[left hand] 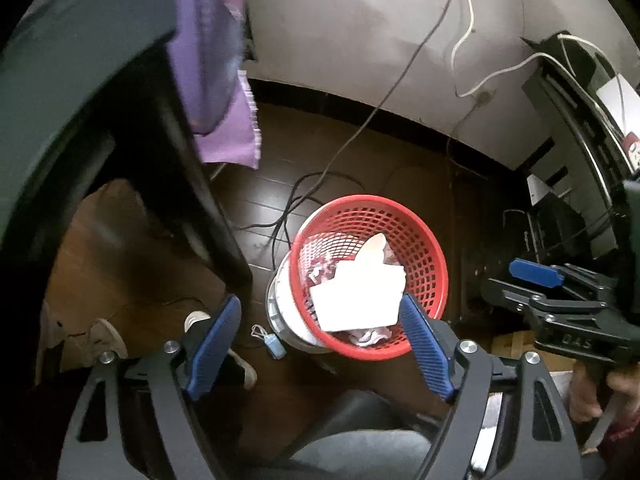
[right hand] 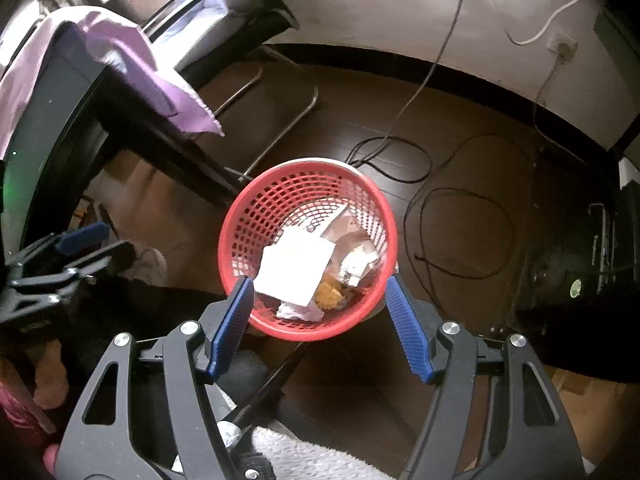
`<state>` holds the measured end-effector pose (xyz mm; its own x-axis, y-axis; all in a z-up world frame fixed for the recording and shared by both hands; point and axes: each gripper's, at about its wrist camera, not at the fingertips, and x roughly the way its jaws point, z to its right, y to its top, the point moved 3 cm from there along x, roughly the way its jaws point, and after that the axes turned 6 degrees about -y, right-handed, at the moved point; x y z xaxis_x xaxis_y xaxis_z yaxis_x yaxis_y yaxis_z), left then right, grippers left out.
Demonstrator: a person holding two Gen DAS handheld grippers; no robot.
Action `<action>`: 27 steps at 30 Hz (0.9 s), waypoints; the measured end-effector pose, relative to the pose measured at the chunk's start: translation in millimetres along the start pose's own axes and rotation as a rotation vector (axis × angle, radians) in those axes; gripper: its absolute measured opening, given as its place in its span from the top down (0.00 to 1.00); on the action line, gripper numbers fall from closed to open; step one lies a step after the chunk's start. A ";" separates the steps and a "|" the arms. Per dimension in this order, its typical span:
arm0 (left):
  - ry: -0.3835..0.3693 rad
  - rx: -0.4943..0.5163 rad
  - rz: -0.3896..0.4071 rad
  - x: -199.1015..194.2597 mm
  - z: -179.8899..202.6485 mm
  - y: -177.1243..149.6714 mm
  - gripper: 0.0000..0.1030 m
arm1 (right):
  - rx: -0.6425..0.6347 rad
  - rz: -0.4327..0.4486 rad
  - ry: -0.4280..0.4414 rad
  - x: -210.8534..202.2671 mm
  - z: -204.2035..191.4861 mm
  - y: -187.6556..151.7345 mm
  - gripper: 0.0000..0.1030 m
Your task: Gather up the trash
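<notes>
Blue pads: ribbed blue pads lined the fingers of both hand-held grippers, nearest the cameras.
Left gripper (left hand: 320, 344): its jaws stood wide apart above the near rim of the basket, with nothing pinched between the pads; it pointed steeply down.
Right gripper (right hand: 320, 328): its jaws were also spread, empty, framing the near rim of the basket from above.
Right gripper seen from the left: it sat at the right edge of the left wrist view, with part of a hand (left hand: 588, 396) below it.
Red basket (left hand: 428, 248): a round red mesh basket stood on the dark wooden floor (left hand: 360, 152), just beyond both pairs of fingers, leaning against a white and grey cylinder (left hand: 280, 300) on its left.
White paper (left hand: 360, 296): a flat white sheet lay on top of the trash inside the basket, touching neither gripper.
Other trash: crumpled white scraps (right hand: 296, 312) and an orange-brown lump (right hand: 330, 294) lay in the basket bottom beside the sheet.
Small blue item (left hand: 274, 345): it lay on the floor near the left of the basket; what it was I could not tell.
Shoe (left hand: 196, 320): a light shoe showed at the near left.
Black cables (right hand: 460, 232): they looped on the floor to the right and beyond the basket.
Purple cloth (left hand: 216, 80): it hung from a dark table edge at the far left.
Wall (left hand: 360, 32): a pale wall closed the far side, with white and grey cords running down it.
</notes>
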<state>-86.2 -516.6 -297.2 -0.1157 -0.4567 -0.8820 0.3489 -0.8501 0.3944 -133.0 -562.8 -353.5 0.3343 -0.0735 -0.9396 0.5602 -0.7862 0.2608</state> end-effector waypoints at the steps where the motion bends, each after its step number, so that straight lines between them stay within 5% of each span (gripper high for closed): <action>1: 0.004 -0.008 0.003 -4.6 -4.1 -2.2 0.22 | -0.009 -0.005 0.006 0.9 -3.5 -1.2 0.35; 12: 0.016 -0.040 0.054 -38.5 -34.1 -29.0 0.22 | -0.188 -0.001 0.049 -3.5 -50.3 -9.4 0.35; 27: 0.062 0.066 0.071 -48.5 -2.0 -43.2 0.20 | -0.146 -0.014 0.042 -43.4 -48.6 -15.4 0.31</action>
<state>-93.9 -457.2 -272.0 -0.0341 -0.5007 -0.8649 0.2917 -0.8328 0.4706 -119.3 -517.6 -306.0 0.3550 -0.0352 -0.9342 0.6681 -0.6894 0.2798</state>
